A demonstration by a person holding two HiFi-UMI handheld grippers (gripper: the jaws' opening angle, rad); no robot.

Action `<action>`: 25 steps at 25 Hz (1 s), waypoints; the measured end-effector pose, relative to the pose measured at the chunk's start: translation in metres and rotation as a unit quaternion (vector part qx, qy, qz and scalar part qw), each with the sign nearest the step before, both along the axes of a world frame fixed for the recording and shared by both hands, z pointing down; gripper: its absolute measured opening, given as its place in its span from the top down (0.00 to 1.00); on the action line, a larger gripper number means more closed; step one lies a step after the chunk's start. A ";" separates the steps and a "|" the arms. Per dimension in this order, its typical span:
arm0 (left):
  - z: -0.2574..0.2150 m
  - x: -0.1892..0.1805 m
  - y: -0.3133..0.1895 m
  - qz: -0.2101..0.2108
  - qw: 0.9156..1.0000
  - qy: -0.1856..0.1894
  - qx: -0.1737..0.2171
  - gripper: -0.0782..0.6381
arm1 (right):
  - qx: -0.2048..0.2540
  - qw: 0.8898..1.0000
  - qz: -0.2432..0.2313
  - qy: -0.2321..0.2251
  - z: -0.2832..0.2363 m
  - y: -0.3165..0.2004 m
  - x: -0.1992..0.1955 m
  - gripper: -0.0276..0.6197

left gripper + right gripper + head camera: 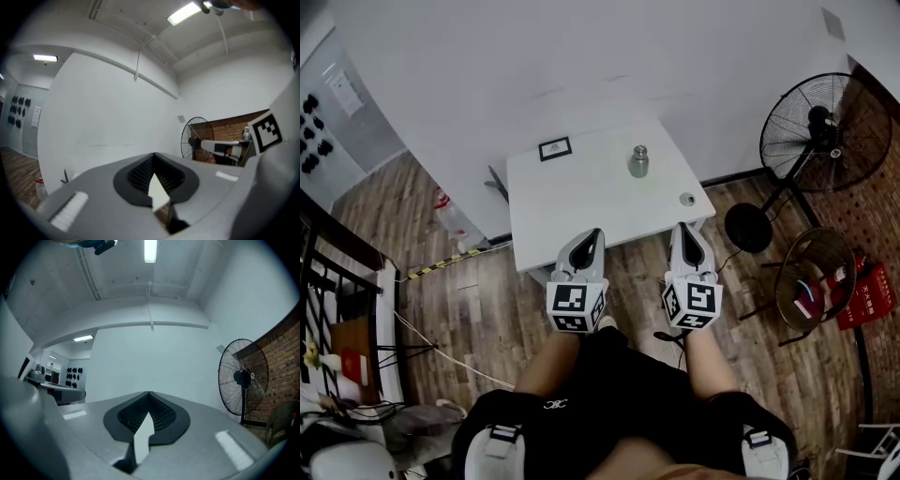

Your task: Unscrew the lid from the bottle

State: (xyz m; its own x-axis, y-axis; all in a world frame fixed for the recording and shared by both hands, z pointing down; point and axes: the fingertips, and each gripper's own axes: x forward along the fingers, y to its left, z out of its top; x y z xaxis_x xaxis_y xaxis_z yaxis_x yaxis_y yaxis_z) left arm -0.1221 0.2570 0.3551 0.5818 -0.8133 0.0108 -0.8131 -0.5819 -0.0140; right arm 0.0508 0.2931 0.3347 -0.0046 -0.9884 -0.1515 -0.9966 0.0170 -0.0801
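A small metal bottle [638,161] with its lid on stands upright toward the back of the white table [581,202]. My left gripper [596,232] and right gripper [682,226] are held side by side over the table's near edge, well short of the bottle. Both are shut and hold nothing. In the left gripper view, the left gripper [153,154] has its jaws pressed together and points at the white wall. In the right gripper view, the right gripper [149,393] is closed the same way. Neither gripper view shows the bottle.
A small round grey object [687,199] lies at the table's right edge, and a framed marker card [555,148] at the back left. A standing fan [820,122] is to the right, with a fan cage [814,277] and a red box [867,295] on the wooden floor.
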 end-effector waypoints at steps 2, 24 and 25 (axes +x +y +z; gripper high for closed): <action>0.000 0.007 -0.006 0.005 1.000 0.000 0.002 0.82 | 0.000 1.000 0.001 -0.002 0.001 -0.006 0.005 0.95; 0.008 0.092 -0.195 0.029 0.999 0.014 -0.011 0.82 | -0.020 1.000 -0.010 0.007 0.016 -0.194 0.074 0.95; 0.007 0.096 -0.207 0.030 0.999 0.013 -0.011 0.82 | -0.021 1.000 -0.011 0.008 0.015 -0.205 0.076 0.95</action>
